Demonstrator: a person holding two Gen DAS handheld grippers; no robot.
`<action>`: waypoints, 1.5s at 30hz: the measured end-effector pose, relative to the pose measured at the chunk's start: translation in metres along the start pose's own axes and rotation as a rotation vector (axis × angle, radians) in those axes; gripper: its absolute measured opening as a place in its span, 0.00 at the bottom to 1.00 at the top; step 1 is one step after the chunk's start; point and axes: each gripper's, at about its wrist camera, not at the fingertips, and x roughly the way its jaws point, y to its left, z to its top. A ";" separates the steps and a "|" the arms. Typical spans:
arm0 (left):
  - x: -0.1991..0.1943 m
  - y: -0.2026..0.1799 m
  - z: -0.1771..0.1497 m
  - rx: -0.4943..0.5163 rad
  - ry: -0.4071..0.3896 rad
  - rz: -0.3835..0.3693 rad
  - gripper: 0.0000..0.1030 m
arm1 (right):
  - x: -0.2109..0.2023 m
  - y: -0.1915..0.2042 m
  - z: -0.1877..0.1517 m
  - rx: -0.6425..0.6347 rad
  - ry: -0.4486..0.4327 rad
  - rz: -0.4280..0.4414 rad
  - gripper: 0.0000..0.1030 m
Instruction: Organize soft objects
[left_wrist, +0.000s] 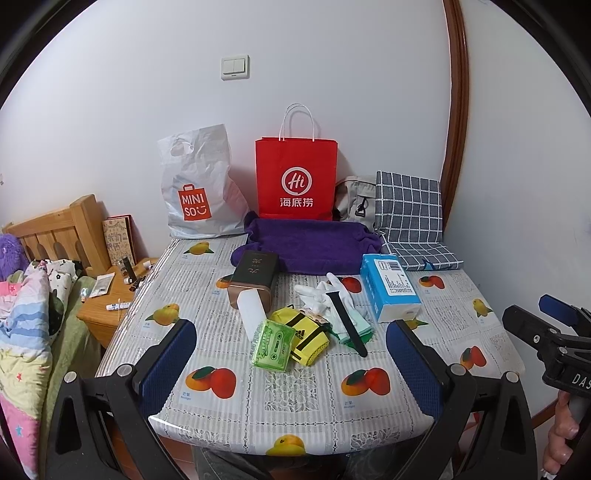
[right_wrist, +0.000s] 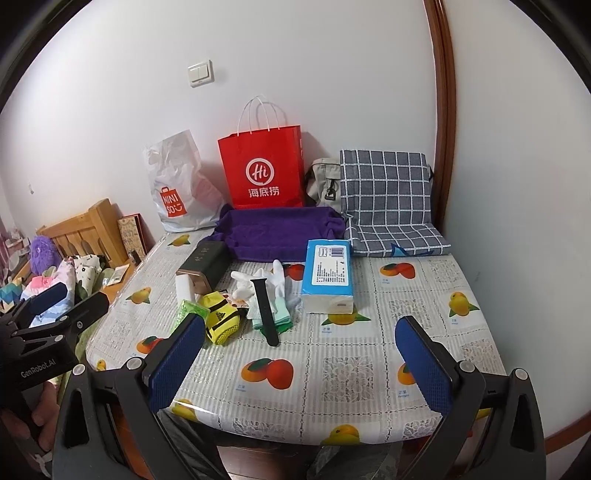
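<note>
"MINISO" on white plastic bag (left_wrist: 195, 192), "Hi 海底捞" on red paper bag (left_wrist: 296, 177), adidas logo on yellow pouch (left_wrist: 303, 334), "GenRobot.AI" on left tongs (right_wrist: 40, 332)

- One red paper bag (left_wrist: 296, 179)
- One white plastic bag (left_wrist: 199, 192)
- One purple towel (left_wrist: 314, 243)
- One checked cushion (left_wrist: 410, 210)
- One blue tissue pack (left_wrist: 389, 288)
- One green tissue packet (left_wrist: 272, 344)
- One black watch strap (left_wrist: 347, 323)
- Two grippers, left (left_wrist: 291, 363) and right (right_wrist: 301, 362)

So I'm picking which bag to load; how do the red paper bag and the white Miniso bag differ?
The red paper bag stands upright with crisp flat sides; the white Miniso bag is crumpled and slumps. The red paper bag has white cord handles; the white Miniso bag has a cut-out grip. Both stand at the table's far edge by the wall.
</note>
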 end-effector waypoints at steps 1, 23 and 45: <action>0.000 0.000 0.000 0.000 0.000 -0.001 1.00 | -0.001 0.000 0.000 0.001 -0.001 0.000 0.99; 0.002 -0.004 -0.001 0.001 0.001 0.001 1.00 | -0.003 0.000 -0.001 0.007 -0.010 0.000 0.99; 0.002 -0.004 -0.001 0.005 0.000 0.003 1.00 | -0.004 0.001 0.000 0.002 -0.013 0.000 0.99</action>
